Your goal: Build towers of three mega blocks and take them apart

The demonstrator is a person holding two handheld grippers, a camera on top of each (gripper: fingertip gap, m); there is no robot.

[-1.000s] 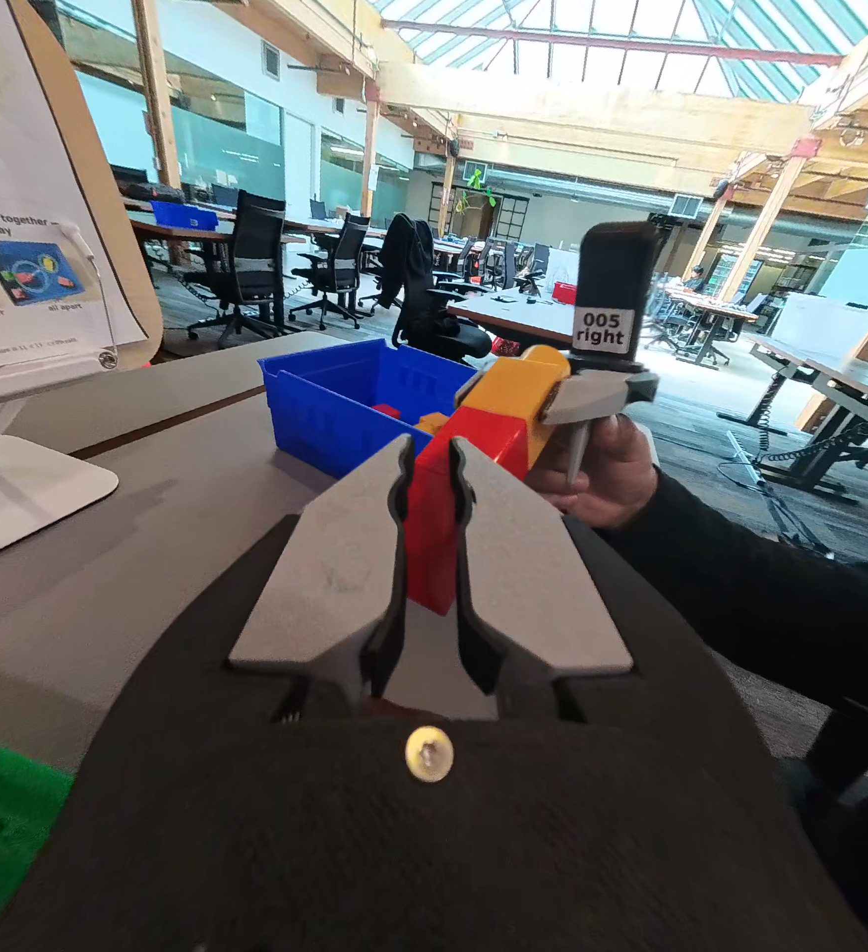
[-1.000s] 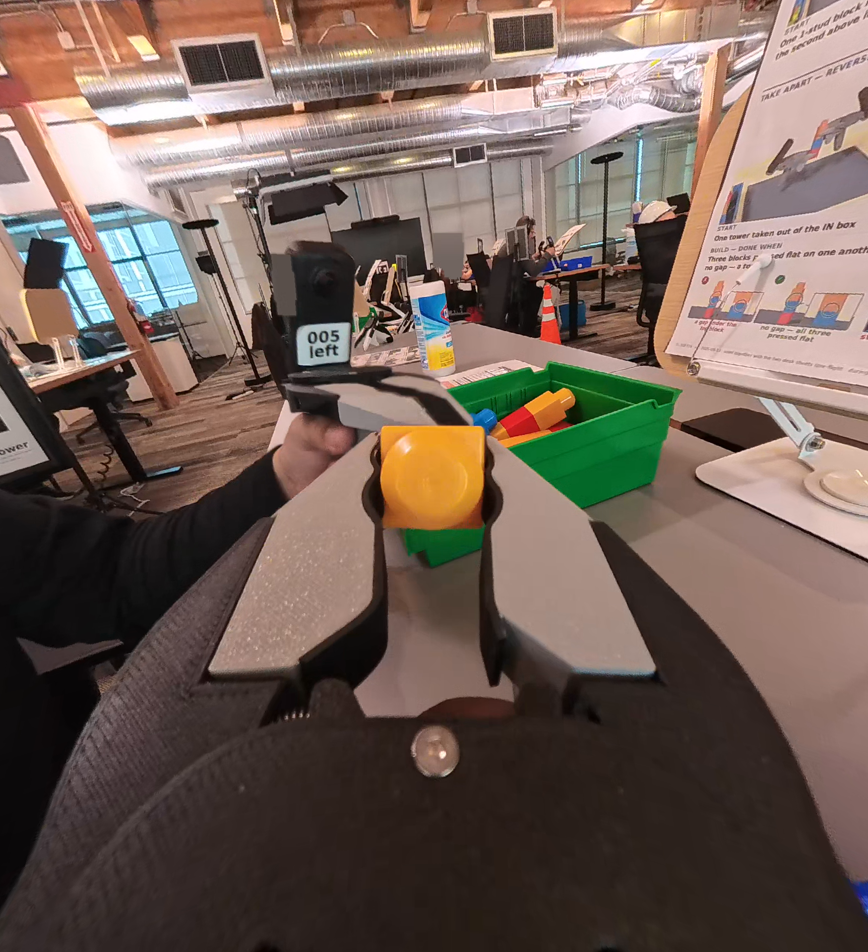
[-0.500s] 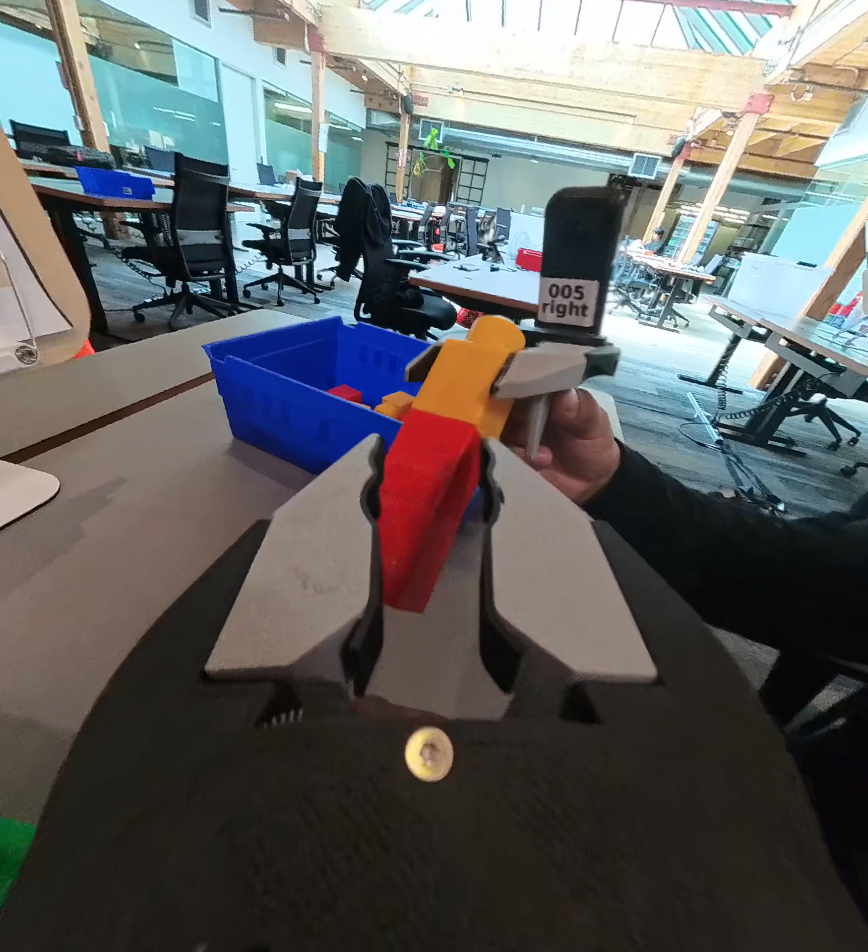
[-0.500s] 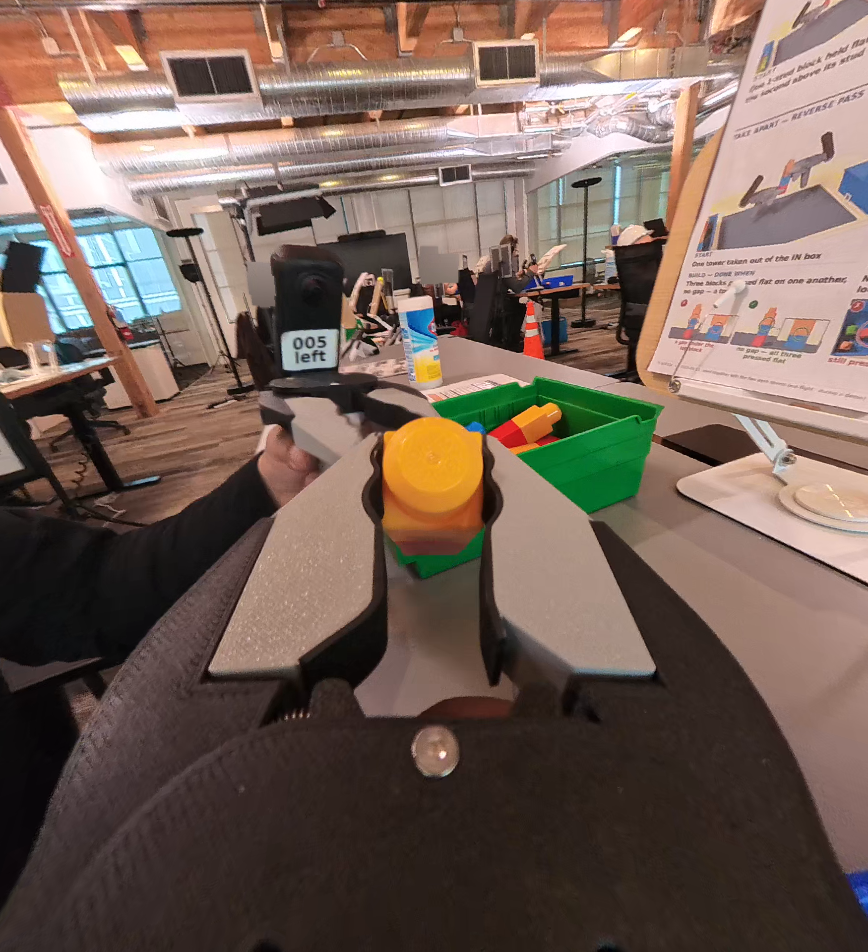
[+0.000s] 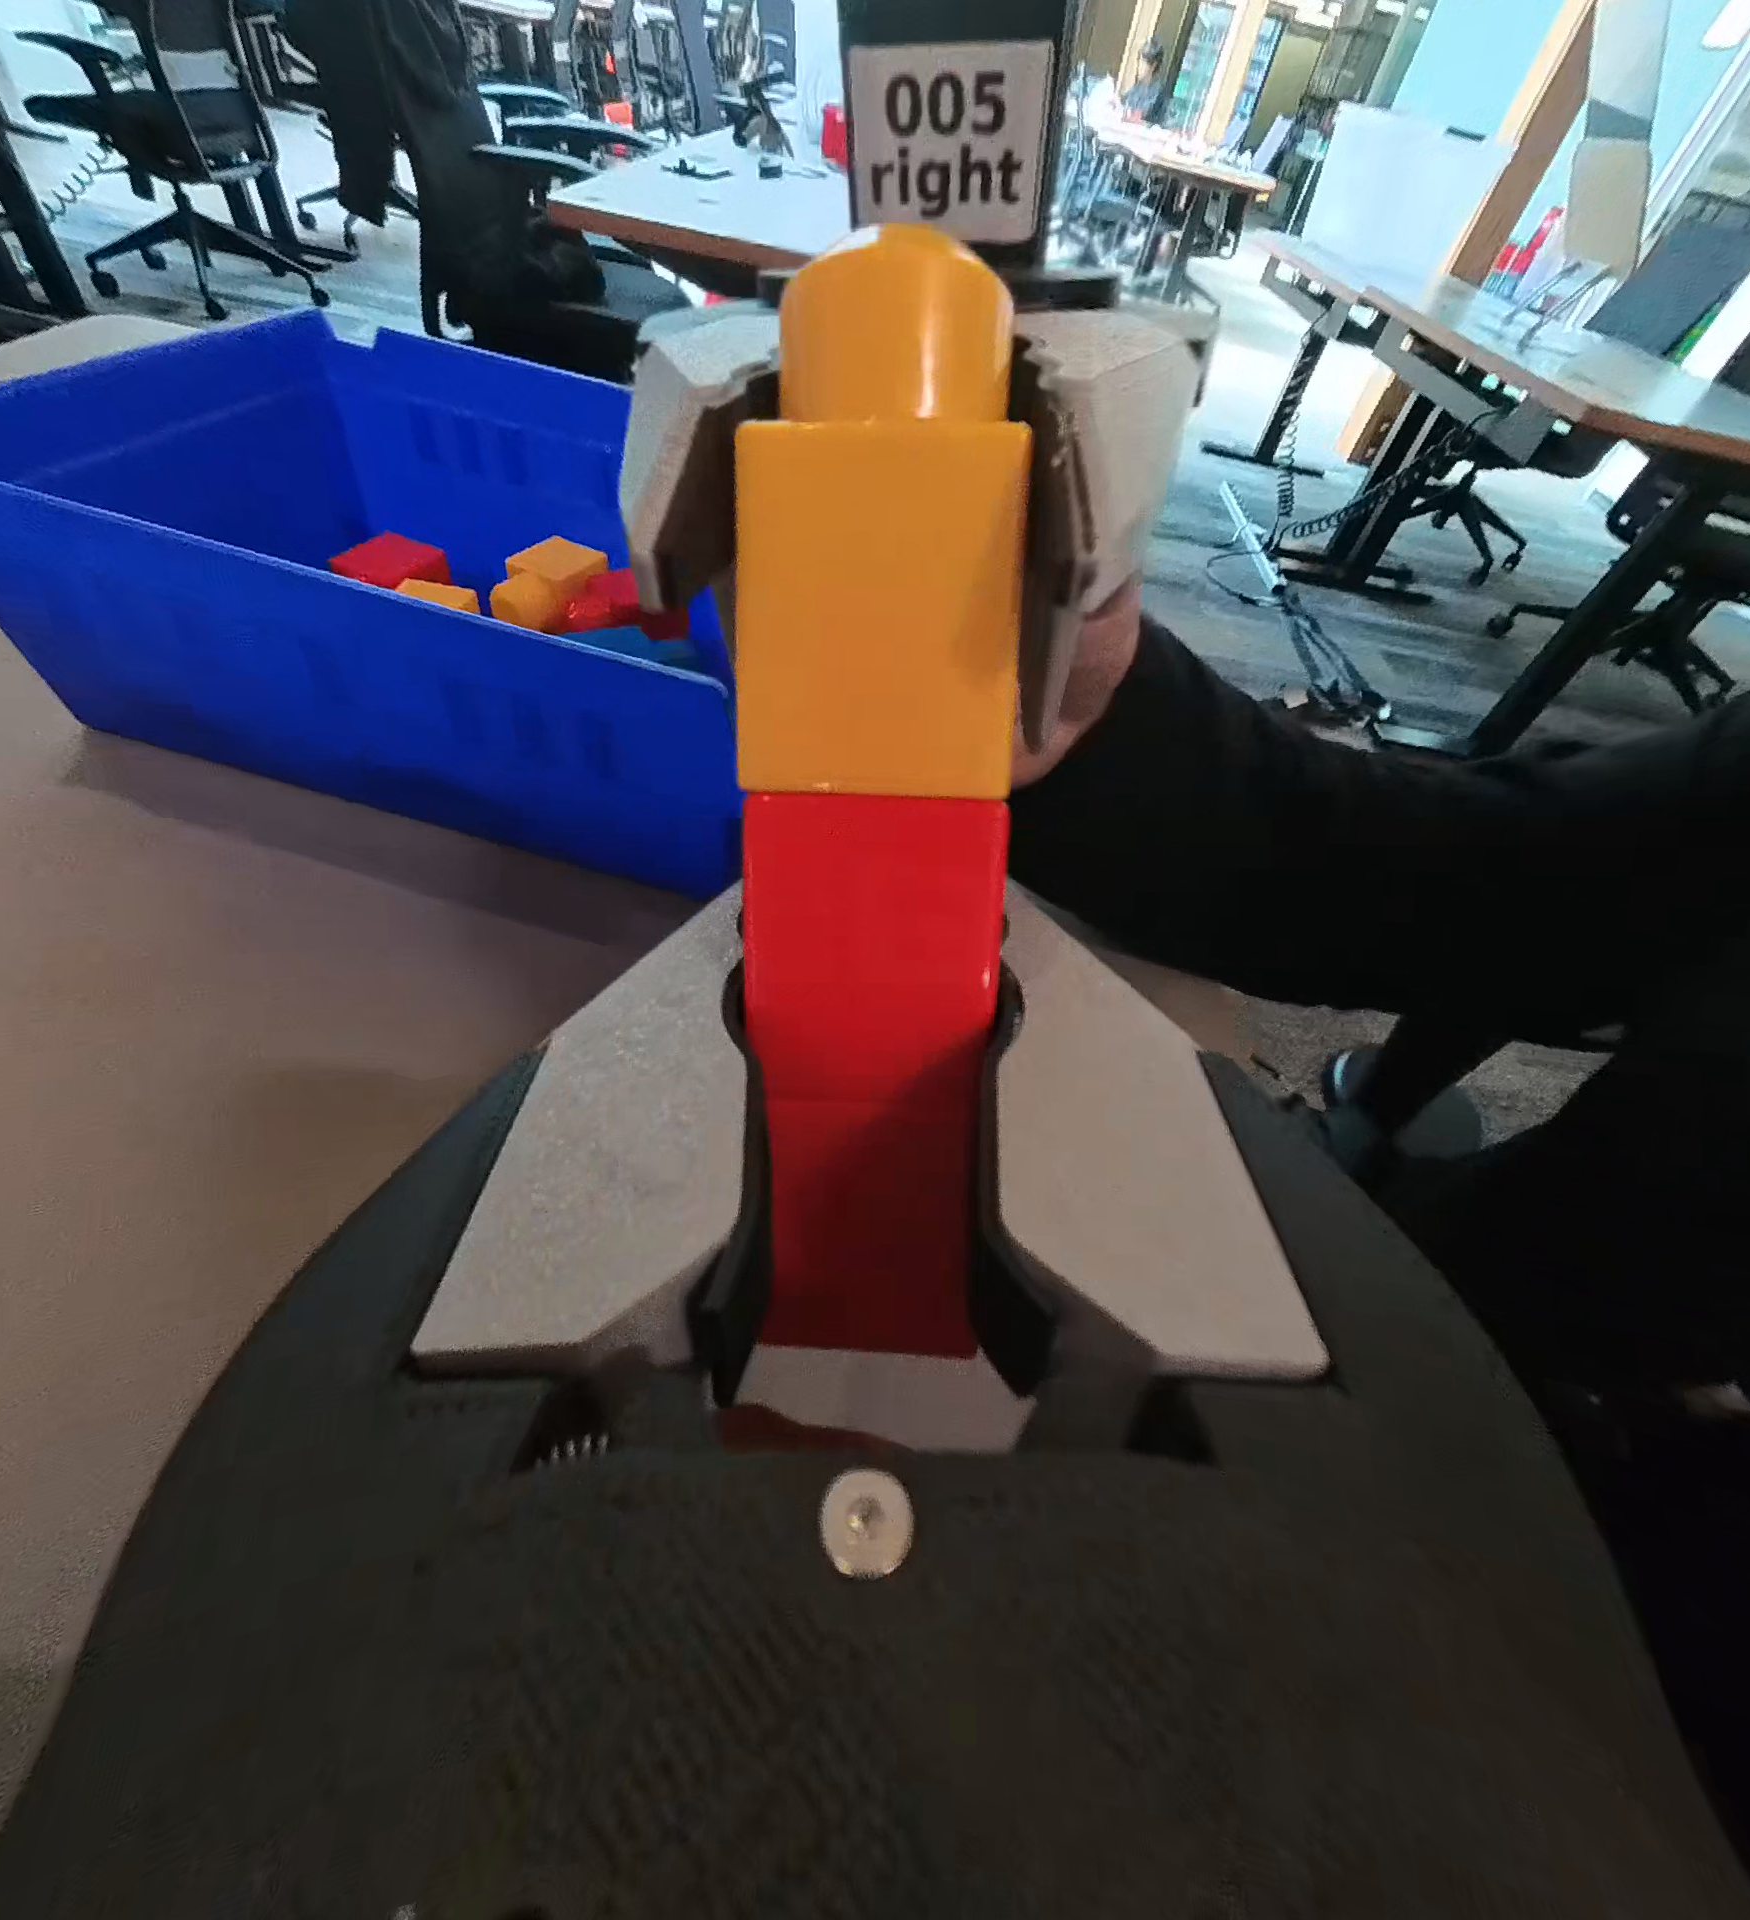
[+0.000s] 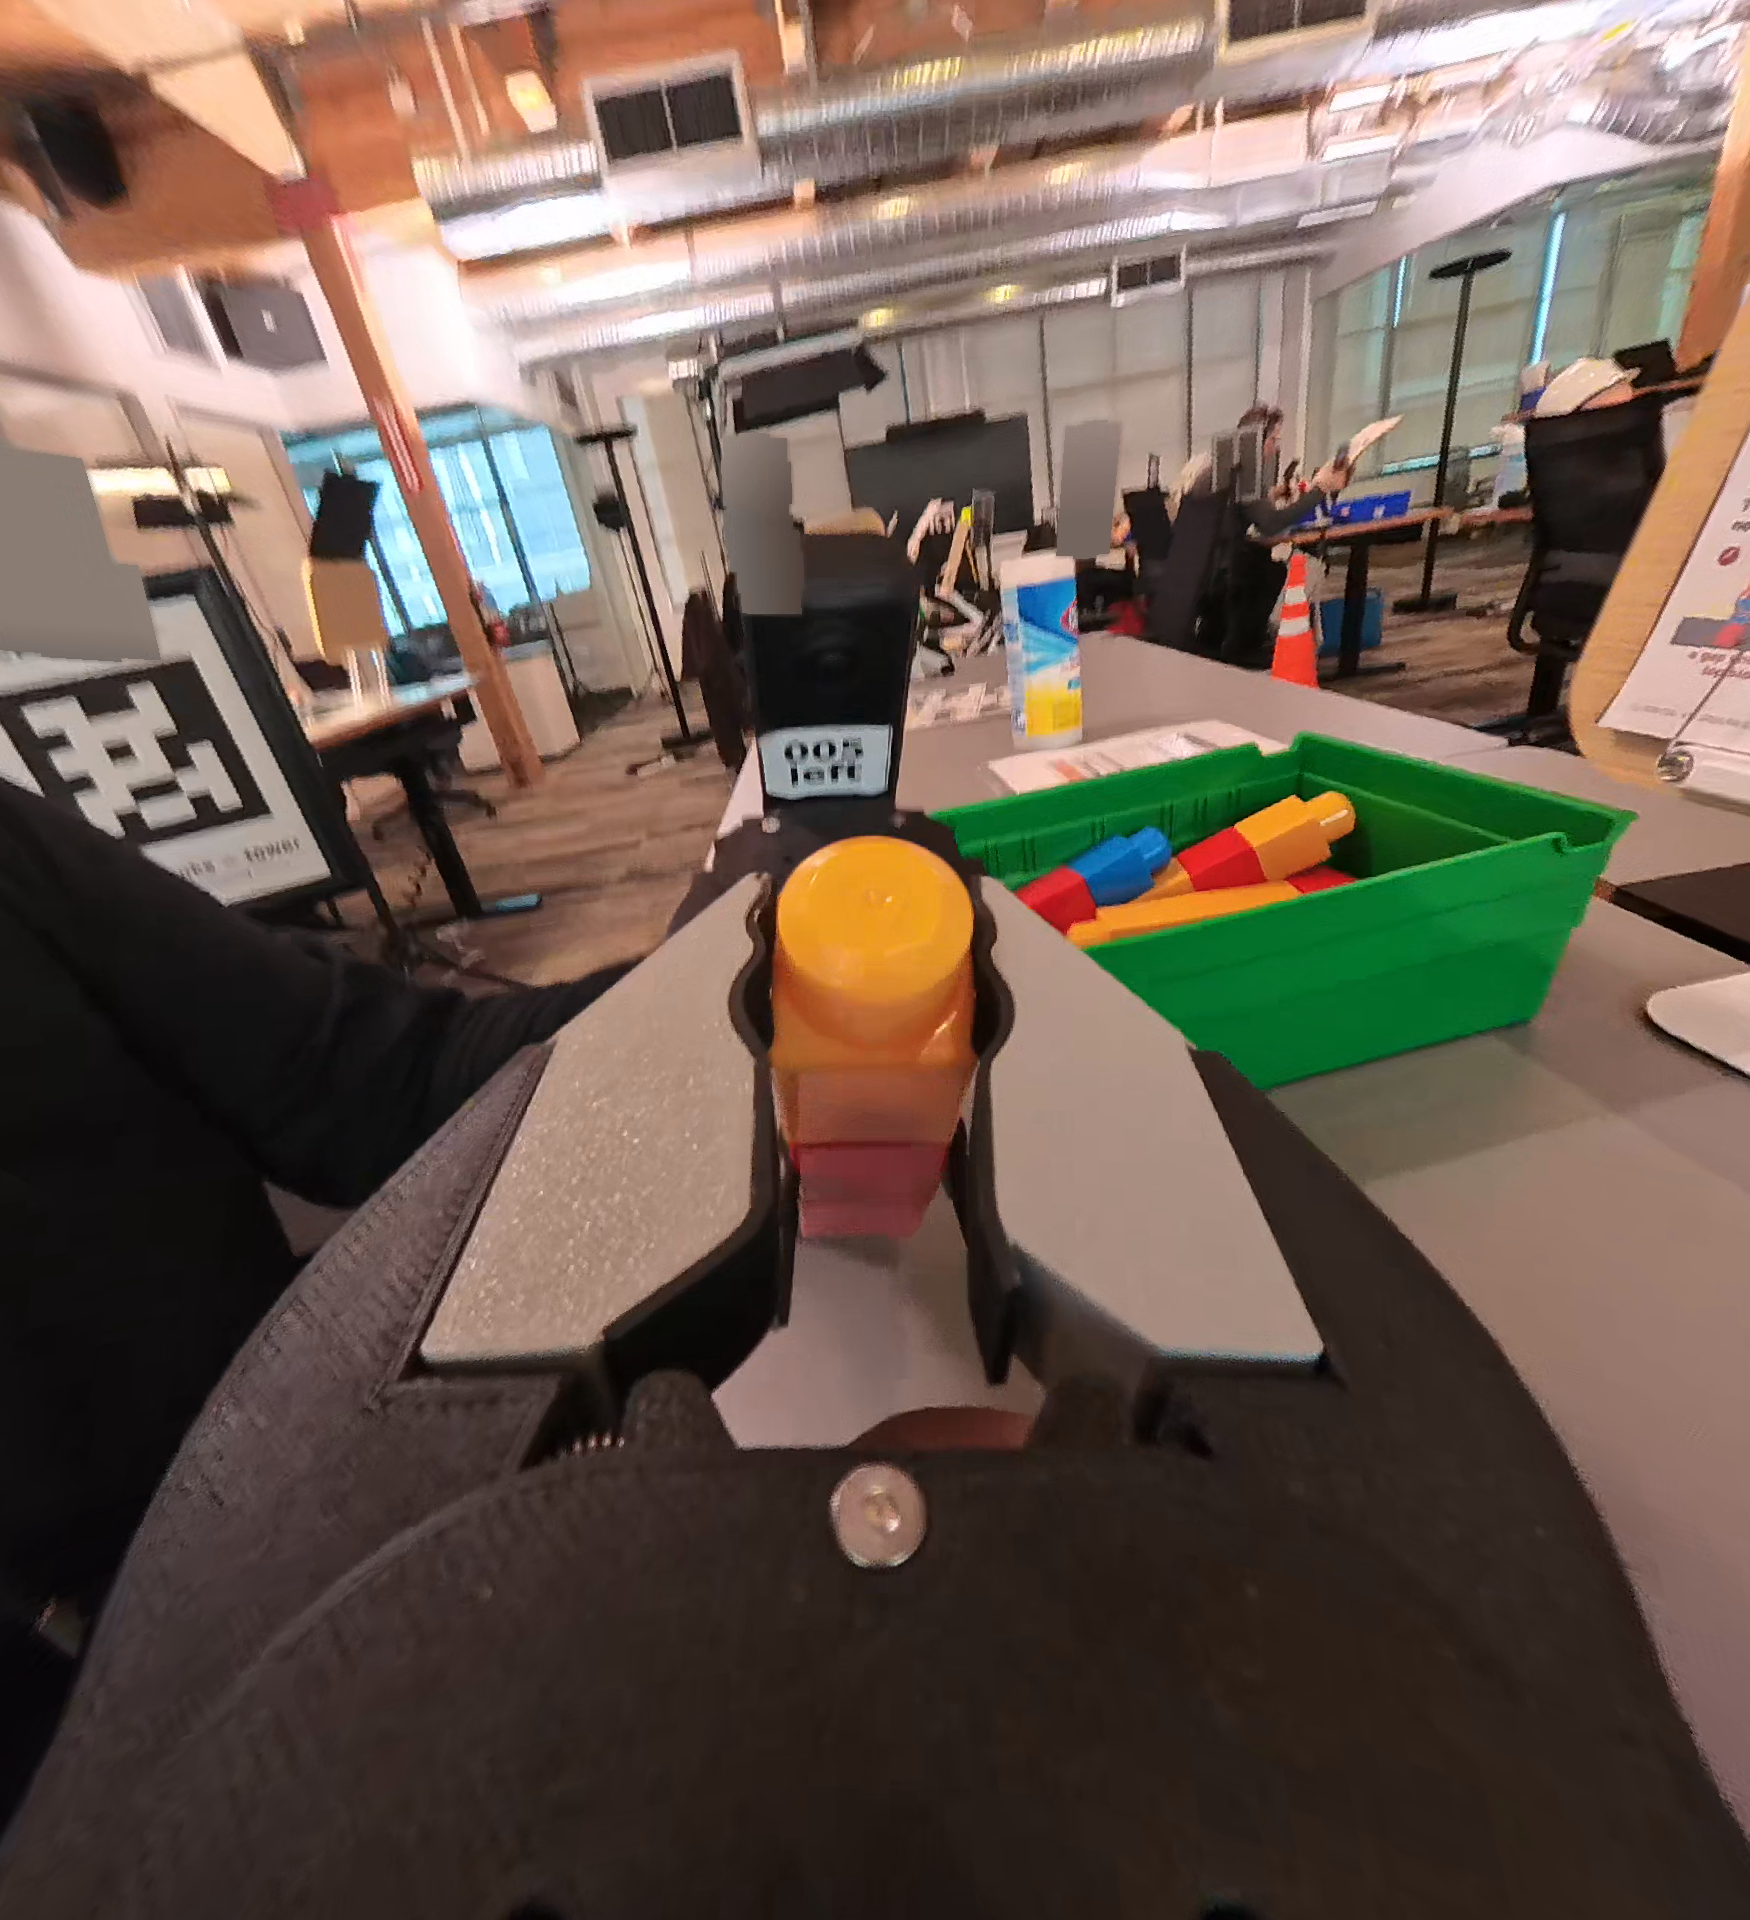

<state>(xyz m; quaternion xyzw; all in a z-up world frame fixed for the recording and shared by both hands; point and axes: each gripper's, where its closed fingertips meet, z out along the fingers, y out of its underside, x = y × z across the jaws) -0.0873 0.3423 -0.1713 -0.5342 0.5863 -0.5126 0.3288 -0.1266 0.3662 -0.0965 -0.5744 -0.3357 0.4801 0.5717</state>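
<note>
Holding: left tool [image 5: 873, 997] clamps the red block [image 5: 873, 935], both pads against its sides; right tool [image 6: 873, 997] clamps the orange block [image 6: 871, 1029] the same way.
Blocks: joined end to end in the air between the opposed tools, orange stud toward the right tool's base.
Why so: one tool per block seemingly lets the person push the joint tight or pull it apart; which is under way I cannot tell.
Blue bin [image 5: 258, 644]: ahead-left of the left tool, loose blocks inside.
Green bin [image 6: 1370, 935]: ahead-right of the right tool, finished towers lying inside.
Table [image 5: 175, 1039]: under both tools.
</note>
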